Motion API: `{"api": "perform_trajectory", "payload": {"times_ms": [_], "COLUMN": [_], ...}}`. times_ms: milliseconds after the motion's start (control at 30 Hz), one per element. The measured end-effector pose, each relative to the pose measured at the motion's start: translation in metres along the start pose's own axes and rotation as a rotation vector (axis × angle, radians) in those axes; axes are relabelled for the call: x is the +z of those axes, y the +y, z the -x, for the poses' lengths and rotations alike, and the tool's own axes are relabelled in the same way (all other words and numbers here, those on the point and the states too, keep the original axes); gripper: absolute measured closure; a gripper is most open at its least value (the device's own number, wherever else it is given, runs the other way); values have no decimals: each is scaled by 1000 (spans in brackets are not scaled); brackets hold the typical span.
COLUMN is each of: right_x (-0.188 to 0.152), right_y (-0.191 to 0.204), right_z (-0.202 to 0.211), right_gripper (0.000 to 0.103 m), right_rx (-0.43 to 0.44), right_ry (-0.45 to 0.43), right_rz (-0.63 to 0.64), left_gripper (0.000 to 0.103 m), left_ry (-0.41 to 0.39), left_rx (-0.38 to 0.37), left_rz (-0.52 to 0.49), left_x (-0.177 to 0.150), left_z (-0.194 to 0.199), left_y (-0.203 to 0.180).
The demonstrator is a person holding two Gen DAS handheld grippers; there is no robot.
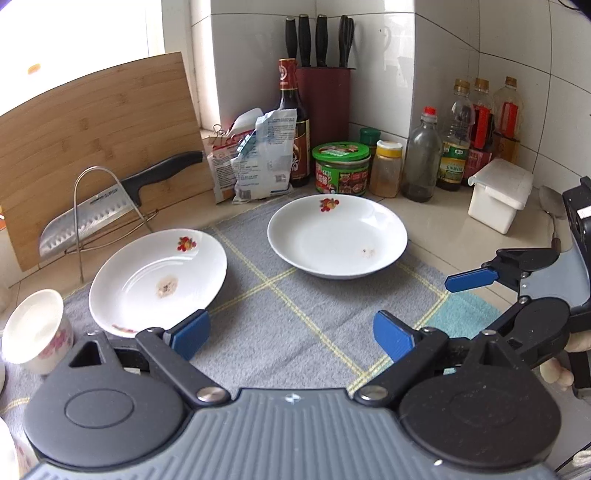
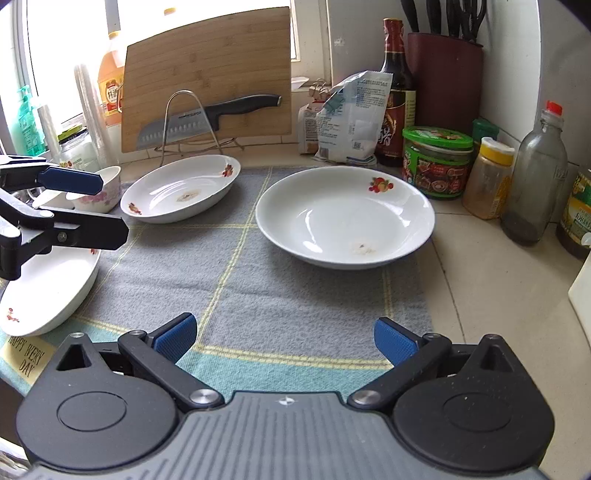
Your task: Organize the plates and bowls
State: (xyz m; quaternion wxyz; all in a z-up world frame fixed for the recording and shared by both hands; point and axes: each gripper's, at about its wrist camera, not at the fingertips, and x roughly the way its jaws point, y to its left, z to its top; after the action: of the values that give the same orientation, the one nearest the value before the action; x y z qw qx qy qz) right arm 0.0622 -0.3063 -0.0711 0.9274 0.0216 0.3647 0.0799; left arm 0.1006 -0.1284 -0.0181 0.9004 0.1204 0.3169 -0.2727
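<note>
Two plates (image 2: 345,216) beyond right claw (image 2: 284,338)

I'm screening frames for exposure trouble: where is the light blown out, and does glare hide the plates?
Left wrist view: window is blown out white; plates stay readable. Right wrist view: window overexposed too; right plate shows only small highlights; straight edges bow from fisheye.

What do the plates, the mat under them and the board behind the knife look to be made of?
Plates: likely glazed ceramic, glossy white with window glints. Mat: woven cloth, matte and fuzzy. Board: probably bamboo, with pale glued strips showing.
</note>
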Motion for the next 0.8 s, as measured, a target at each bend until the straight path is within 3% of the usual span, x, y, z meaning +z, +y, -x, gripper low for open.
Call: {"api": "perform_trajectory", "payload": {"times_ms": [367, 800], "right_x": [-7, -9], "right_y": [36, 94], "right_z": [-4, -23], "right_gripper": [0, 0], "right_rx": [91, 191], "right_ry": [42, 88], "right_rz": [45, -28], "left_gripper": [8, 8], "left_ry": [21, 53], "left_rx": [69, 116], "left_rz": [35, 87], "left_x": [-44, -89], "left_z": [33, 77], "left_y": [10, 63]}}
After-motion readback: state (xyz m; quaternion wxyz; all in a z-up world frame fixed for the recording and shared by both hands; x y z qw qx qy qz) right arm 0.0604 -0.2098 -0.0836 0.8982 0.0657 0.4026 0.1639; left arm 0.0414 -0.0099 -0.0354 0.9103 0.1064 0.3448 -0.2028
